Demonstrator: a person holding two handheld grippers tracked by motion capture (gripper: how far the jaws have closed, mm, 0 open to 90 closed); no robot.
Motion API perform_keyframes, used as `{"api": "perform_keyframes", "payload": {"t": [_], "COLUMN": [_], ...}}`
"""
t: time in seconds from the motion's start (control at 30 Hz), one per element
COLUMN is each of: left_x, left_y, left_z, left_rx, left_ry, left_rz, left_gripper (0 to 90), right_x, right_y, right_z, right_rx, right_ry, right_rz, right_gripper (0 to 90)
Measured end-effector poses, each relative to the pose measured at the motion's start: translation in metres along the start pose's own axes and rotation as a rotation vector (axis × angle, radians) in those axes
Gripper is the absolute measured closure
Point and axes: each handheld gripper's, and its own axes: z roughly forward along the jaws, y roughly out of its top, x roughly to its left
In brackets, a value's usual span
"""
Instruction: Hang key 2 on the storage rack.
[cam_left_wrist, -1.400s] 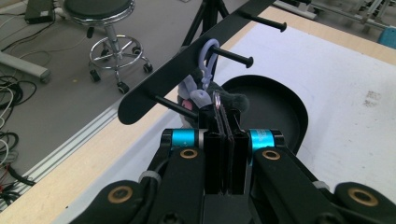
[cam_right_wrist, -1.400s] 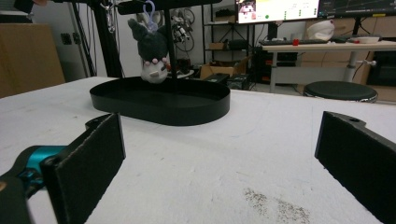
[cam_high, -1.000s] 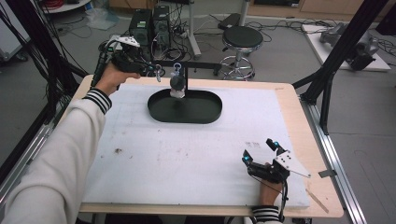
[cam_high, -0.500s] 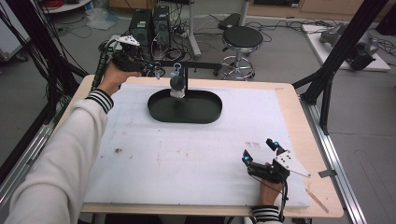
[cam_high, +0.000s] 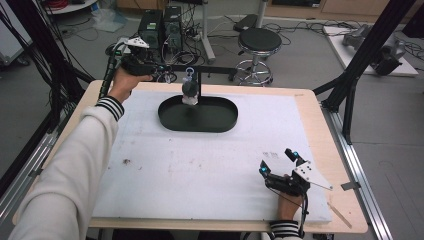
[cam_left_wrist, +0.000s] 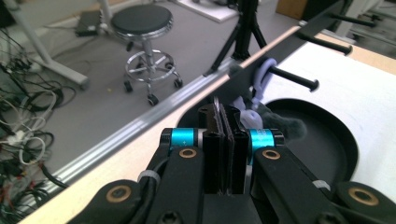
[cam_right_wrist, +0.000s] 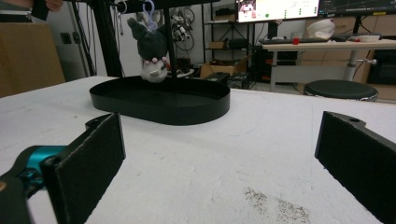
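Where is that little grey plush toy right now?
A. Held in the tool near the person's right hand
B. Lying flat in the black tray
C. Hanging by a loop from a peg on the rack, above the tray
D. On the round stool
C: the right gripper view shows the plush toy dangling by its pale loop from the rack's peg, clear of the black tray below it.

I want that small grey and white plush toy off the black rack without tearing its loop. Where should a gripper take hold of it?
Grip the plush toy across its soft body, coming level from the table side. It hangs free by a lilac clip from the black rack's peg above the black oval tray, so the body is exposed; then slide the clip outward along the peg.
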Motion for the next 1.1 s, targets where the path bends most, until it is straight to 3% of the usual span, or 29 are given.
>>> {"api": "perform_keyframes", "payload": {"t": [0.13, 0.17, 0.27, 0.33, 0.4, 0.47, 0.5, 0.6, 0.63, 0.67, 0.8, 0.83, 1.1], "left_x": [0.002, 0.004, 0.008, 0.009, 0.007, 0.004, 0.004, -0.007, -0.007, -0.014, -0.024, -0.03, -0.046], "left_y": [0.001, 0.001, 0.001, 0.0, -0.003, -0.008, -0.008, -0.02, -0.02, -0.028, -0.043, -0.054, -0.09], "left_z": [-0.002, -0.004, -0.007, -0.011, -0.02, -0.033, -0.033, -0.06, -0.06, -0.075, -0.094, -0.104, -0.129], "left_rx": [-0.052, -0.075, -0.105, -0.126, -0.182, -0.229, -0.229, -0.274, -0.274, -0.299, -0.317, -0.327, -0.378], "left_ry": [0.011, 0.023, 0.016, 0.013, 0.01, 0.021, 0.021, 0.005, 0.005, 0.005, -0.001, 0.003, 0.0], "left_rz": [-0.007, -0.023, -0.057, -0.067, -0.051, -0.029, -0.029, 0.009, 0.009, 0.021, 0.035, 0.045, 0.023], "left_gripper": [82.6, 64.8, 37.1, 11.3, 1.7, 1.7, 1.7, 1.7, 1.7, 1.7, 1.7, 1.7, 1.7], "right_x": [0.001, 0.001, 0.001, 0.0, 0.001, 0.001, 0.0, 0.0, 0.0, 0.0, 0.001, 0.0, 0.001], "right_y": [0.0, 0.0, 0.0, 0.0, 0.0, 0.0, 0.0, 0.0, 0.0, 0.0, 0.0, 0.0, 0.0], "right_z": [0.0, 0.0, 0.0, 0.0, 0.0, 0.0, 0.0, 0.0, 0.0, 0.0, 0.0, 0.0, 0.0], "right_rx": [0.0, -0.001, 0.0, 0.0, 0.0, 0.0, -0.002, -0.002, -0.002, -0.003, -0.002, -0.001, -0.001], "right_ry": [0.0, 0.0, -0.001, -0.001, 0.0, 0.0, 0.001, -0.001, -0.001, -0.002, 0.0, -0.002, -0.002], "right_rz": [-0.003, -0.002, -0.002, -0.002, -0.002, -0.002, -0.007, -0.009, -0.01, -0.012, -0.013, -0.013, -0.017], "right_gripper": [0.8, 0.8, 0.8, 0.8, 0.8, 0.8, 0.8, 0.8, 0.8, 0.8, 0.8, 0.8, 0.8]}}
